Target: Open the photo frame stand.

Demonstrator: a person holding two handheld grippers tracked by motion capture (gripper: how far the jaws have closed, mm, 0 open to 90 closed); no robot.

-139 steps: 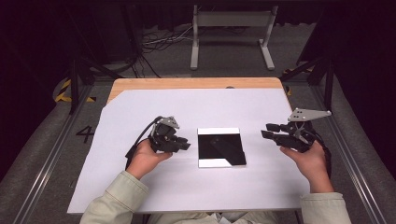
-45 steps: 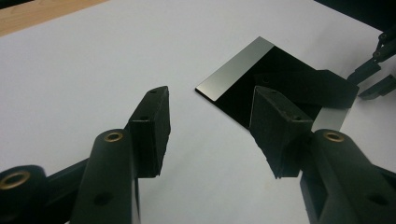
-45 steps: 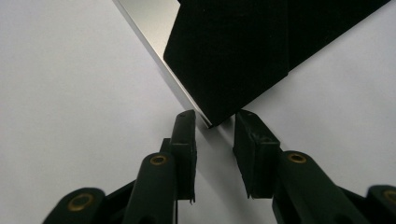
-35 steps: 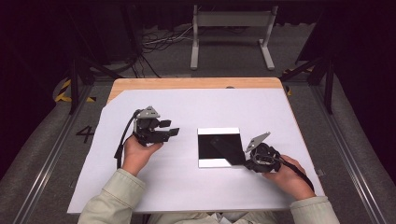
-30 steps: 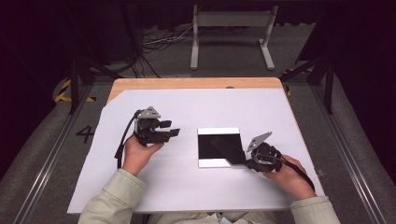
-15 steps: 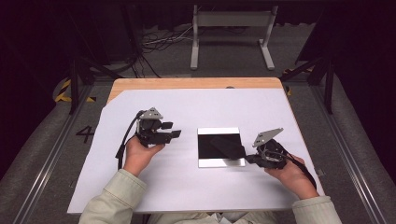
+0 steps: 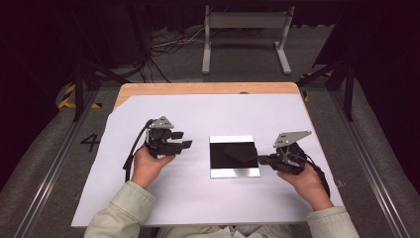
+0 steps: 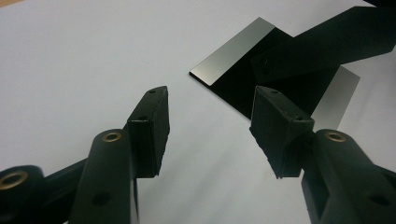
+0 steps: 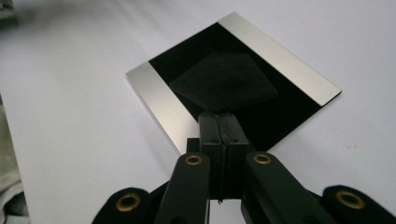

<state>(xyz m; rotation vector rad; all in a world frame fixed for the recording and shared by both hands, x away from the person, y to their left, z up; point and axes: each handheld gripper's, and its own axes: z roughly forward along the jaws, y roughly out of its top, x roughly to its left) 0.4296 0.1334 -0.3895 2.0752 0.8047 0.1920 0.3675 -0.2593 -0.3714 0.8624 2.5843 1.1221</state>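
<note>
On white table (image 7: 198, 198), glossy square plate (image 7: 234, 168), perhaps felt patch (image 7: 239, 153)

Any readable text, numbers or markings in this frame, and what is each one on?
"4": a dark numeral on the grey floor left of the table, seen in the high view.
Yellow and black hazard stripes, no lettering, lie on the floor farther back on that side.
No writing can be made out on the black square plate with silver edge strips, the white table cover or either gripper.
</note>
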